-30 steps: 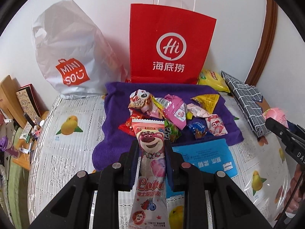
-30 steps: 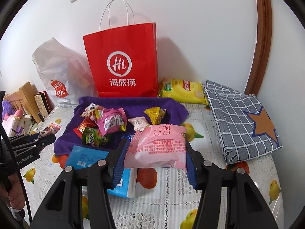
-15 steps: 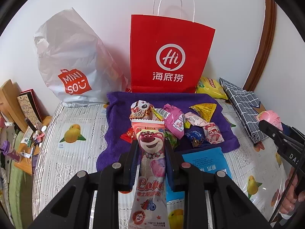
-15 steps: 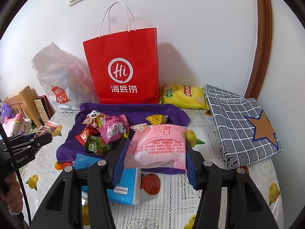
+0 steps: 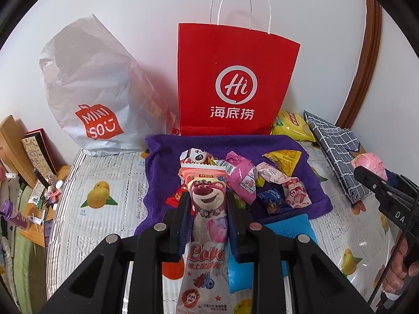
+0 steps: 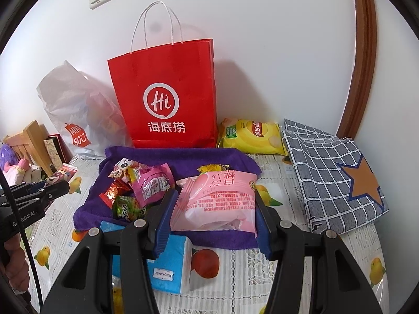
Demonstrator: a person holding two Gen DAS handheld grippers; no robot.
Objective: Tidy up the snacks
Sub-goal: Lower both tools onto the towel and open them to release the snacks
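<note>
We hold two snacks: left gripper (image 5: 207, 206) clamps bear packet (image 5: 207, 201), right gripper (image 6: 214, 209) pink pouch (image 6: 220, 198); pile on purple towel (image 5: 162, 172) remains, red bag (image 5: 235, 78) waits.

Snacks (image 5: 262, 180) on towel (image 5: 162, 162), paper bag (image 5: 235, 78) behind it

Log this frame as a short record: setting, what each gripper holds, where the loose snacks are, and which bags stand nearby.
setting: table with fruit-print cover
left gripper: shut on bear-print snack pack
right gripper: shut on pink peach packet
loose snacks: piled on purple towel
bags: red paper bag upright at wall; white plastic bag to its left
other: yellow chip bag, blue tissue pack
</note>
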